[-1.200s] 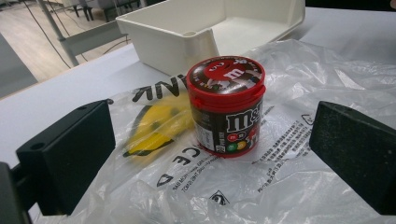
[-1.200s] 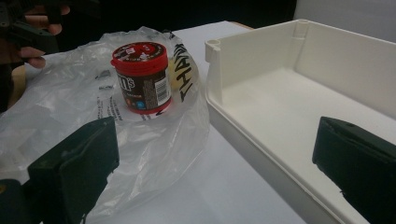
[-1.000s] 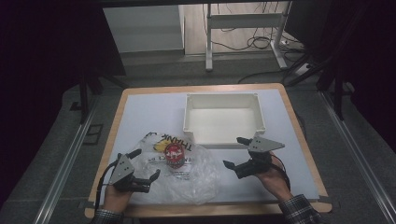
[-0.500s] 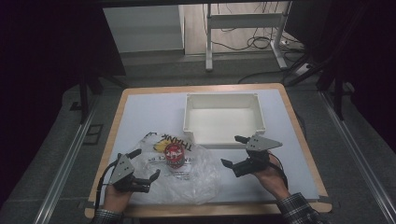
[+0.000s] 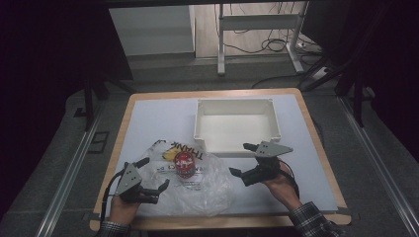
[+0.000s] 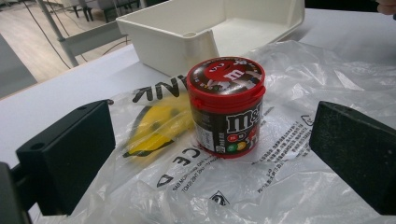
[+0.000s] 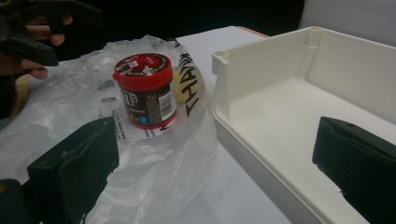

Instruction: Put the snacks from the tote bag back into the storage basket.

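While both tongs, left [image 5: 159, 189] and right [image 5: 241, 162], hang released beside the candy tub [image 5: 184, 164], grasping it likely comes next.

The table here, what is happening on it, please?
A person holds a two-jaw gripper in each hand over the table. A red-lidded candy tub stands upright on a crumpled clear plastic bag, beside an empty white bin. The left gripper and the right gripper both have open jaws and hold nothing. The left one points at the tub, with the tub between its jaws' line of sight.
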Tool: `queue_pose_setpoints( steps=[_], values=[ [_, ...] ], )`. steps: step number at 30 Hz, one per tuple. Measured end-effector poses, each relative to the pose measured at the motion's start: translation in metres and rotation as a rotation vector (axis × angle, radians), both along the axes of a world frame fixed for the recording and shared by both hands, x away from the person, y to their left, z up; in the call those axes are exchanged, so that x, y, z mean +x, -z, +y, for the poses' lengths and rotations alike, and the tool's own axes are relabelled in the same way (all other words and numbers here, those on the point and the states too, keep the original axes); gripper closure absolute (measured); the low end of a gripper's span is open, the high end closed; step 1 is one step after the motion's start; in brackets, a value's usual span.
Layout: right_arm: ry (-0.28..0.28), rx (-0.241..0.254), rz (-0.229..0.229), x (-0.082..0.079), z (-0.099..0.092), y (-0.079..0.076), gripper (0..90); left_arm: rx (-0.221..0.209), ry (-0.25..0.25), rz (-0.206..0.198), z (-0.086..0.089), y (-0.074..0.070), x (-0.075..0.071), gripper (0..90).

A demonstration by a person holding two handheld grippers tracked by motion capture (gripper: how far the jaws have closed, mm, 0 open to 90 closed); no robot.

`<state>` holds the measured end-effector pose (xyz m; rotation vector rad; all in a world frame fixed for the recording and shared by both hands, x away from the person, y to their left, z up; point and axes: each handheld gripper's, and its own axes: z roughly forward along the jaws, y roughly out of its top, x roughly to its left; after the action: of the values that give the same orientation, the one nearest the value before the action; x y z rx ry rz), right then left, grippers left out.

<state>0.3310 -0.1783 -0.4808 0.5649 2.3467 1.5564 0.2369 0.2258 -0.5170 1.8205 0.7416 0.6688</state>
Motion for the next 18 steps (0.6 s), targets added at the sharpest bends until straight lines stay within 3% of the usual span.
queue_pose_setpoints(
  steps=[11,18],
  values=[
    [-0.038,-0.026,0.016,0.003,0.011,0.002,0.7,-0.004,0.002,-0.001,0.0,0.0,0.0,0.1],
    [-0.048,-0.015,0.038,0.005,0.015,0.002,0.7,-0.002,0.004,-0.001,0.0,0.0,0.0,0.1]
  ],
)
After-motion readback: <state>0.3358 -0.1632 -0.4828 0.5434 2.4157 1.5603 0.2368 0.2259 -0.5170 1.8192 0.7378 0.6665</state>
